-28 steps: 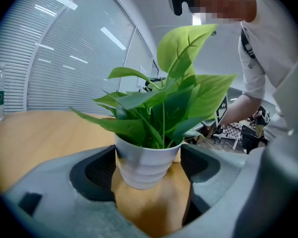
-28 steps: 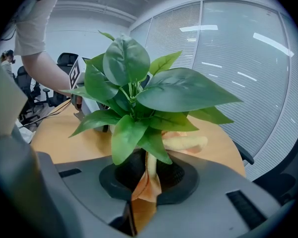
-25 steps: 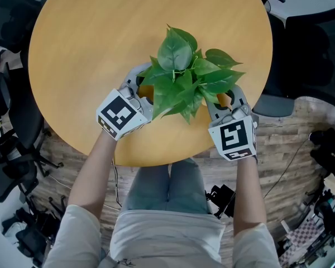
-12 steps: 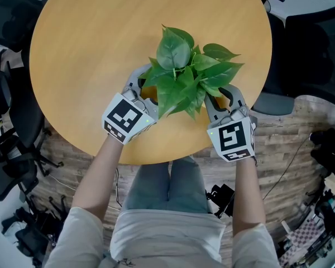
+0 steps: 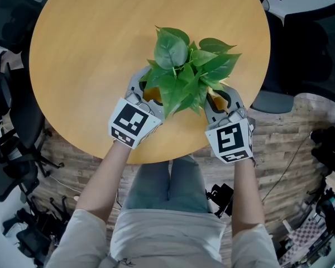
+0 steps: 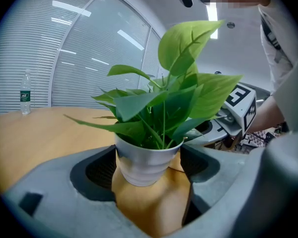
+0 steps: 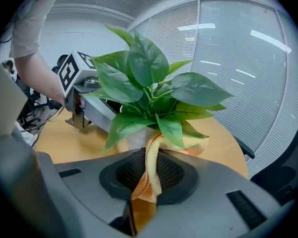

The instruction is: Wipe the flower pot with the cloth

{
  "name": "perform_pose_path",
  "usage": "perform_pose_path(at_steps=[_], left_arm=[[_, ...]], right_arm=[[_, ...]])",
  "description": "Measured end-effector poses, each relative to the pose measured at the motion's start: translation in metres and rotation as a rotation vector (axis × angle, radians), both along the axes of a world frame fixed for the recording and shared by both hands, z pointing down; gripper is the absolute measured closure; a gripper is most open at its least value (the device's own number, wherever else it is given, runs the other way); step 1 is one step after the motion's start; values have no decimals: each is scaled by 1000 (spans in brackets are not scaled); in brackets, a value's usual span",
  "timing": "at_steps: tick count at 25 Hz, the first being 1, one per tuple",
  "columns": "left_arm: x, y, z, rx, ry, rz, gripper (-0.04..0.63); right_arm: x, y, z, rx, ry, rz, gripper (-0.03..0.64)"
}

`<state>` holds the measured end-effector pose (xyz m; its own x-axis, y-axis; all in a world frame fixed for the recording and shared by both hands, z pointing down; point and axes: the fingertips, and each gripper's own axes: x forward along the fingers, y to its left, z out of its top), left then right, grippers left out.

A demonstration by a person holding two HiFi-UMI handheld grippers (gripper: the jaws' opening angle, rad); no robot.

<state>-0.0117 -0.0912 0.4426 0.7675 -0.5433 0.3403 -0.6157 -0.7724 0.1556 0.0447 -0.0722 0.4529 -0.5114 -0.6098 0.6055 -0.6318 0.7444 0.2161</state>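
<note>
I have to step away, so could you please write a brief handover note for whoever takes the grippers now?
Left gripper: jaws closed on the sides of the flower pot, near the front edge of the table.
Right gripper: jaws pinch the cloth, its end against the pot under the leaves.
Done: pot held, cloth at the pot.
Left: wipe round the pot; how much is clean cannot be told.
</note>
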Motion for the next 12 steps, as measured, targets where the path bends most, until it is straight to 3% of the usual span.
perform_pose_path(at_steps=[12], left_arm=[[-2,0,3,-23,-11,-94,190]], right_arm=[[-6,9,0,-7,-4,-9,560]])
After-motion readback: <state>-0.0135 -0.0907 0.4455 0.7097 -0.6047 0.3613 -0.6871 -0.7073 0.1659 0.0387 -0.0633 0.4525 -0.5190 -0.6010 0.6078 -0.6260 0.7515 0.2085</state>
